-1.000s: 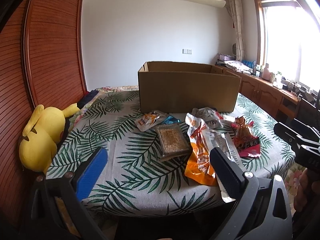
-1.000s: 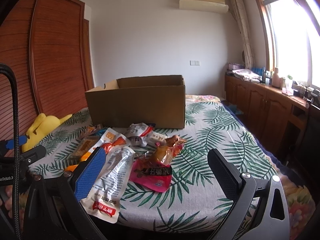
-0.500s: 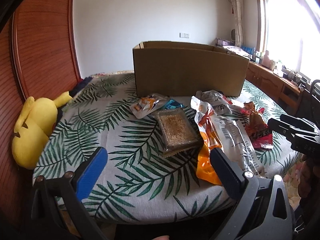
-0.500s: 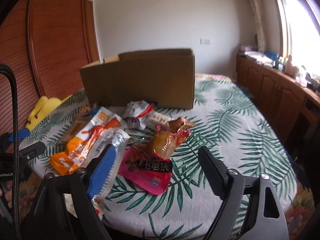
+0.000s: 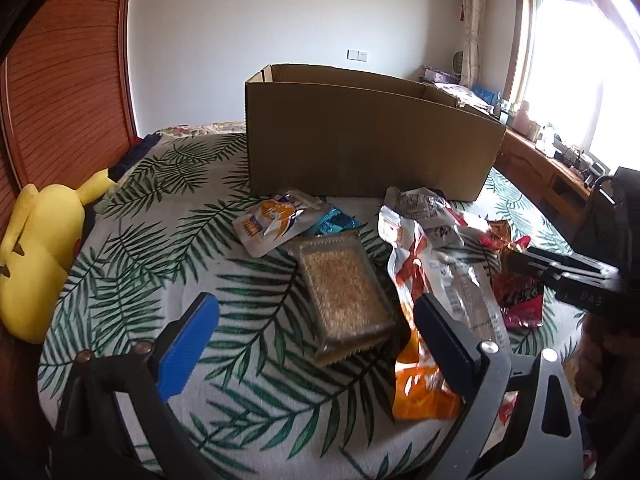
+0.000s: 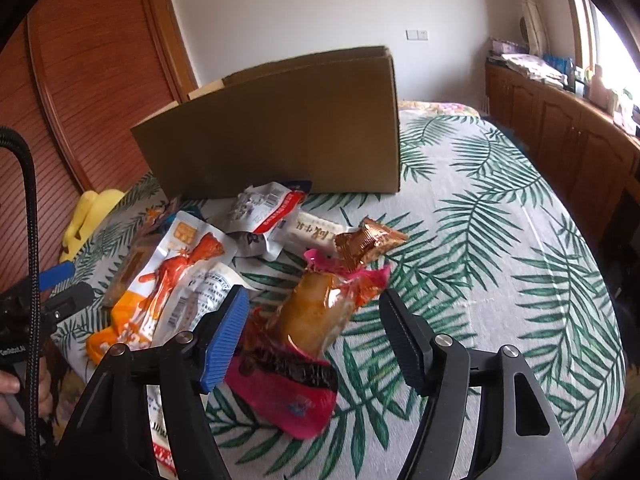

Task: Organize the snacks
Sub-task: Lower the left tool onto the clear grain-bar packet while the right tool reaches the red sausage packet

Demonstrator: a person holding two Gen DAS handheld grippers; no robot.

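Several snack packets lie on a leaf-print tablecloth [image 5: 132, 264] in front of an open cardboard box [image 5: 360, 140]. My left gripper [image 5: 316, 320] is open just above a clear tray of golden crisps [image 5: 344, 292], its fingers on either side. An orange-and-white packet [image 5: 424, 360] lies to its right. My right gripper [image 6: 312, 312] is open, its fingers either side of a pink packet with a brown meat piece [image 6: 312, 320]. The box also shows in the right wrist view [image 6: 280, 132].
A yellow plush toy [image 5: 36, 256] sits at the table's left edge. A white and orange pouch [image 5: 272, 224] and a blue packet [image 5: 334, 220] lie near the box. A copper-coloured wrapper [image 6: 368, 240] and white-red packet [image 6: 264, 212] lie ahead. Wooden cabinets [image 6: 568, 120] stand on the right.
Both grippers have moved forward and down toward the snacks. The left now brackets the crisp tray, the right brackets the pink packet. Both stay open.
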